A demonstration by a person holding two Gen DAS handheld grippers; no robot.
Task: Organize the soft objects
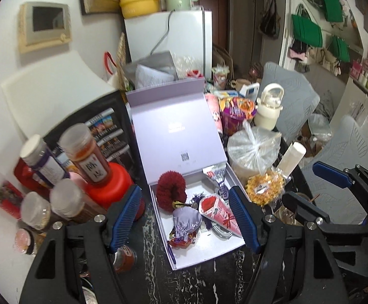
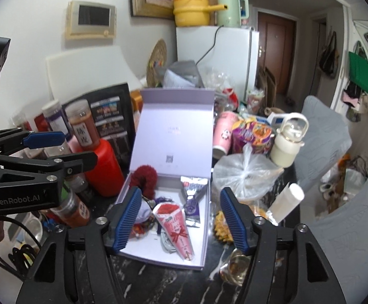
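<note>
An open lilac box [image 1: 204, 254] [image 2: 204, 230] with its lid up sits on the dark marble table. In it lie a dark red fluffy scrunchie [image 1: 170, 190] [image 2: 146, 178], a lavender drawstring pouch [image 1: 185, 221], a pink cone packet with a red bow [image 1: 220, 214] [image 2: 176, 226], a silver-purple snack packet [image 1: 218, 177] [image 2: 192, 197] and a white cable [image 2: 165, 243]. My left gripper [image 1: 184, 220] is open and empty just above the box's near end. My right gripper [image 2: 177, 221] is open and empty, also over the box.
Jars and a red bottle [image 1: 108, 185] crowd the left of the box. A tied plastic bag [image 1: 253, 149], a waffle packet [image 1: 265, 190], a white tube [image 2: 285, 202] and a cream flask [image 2: 289, 139] stand on the right. Grey chairs [image 2: 320, 136] stand beyond.
</note>
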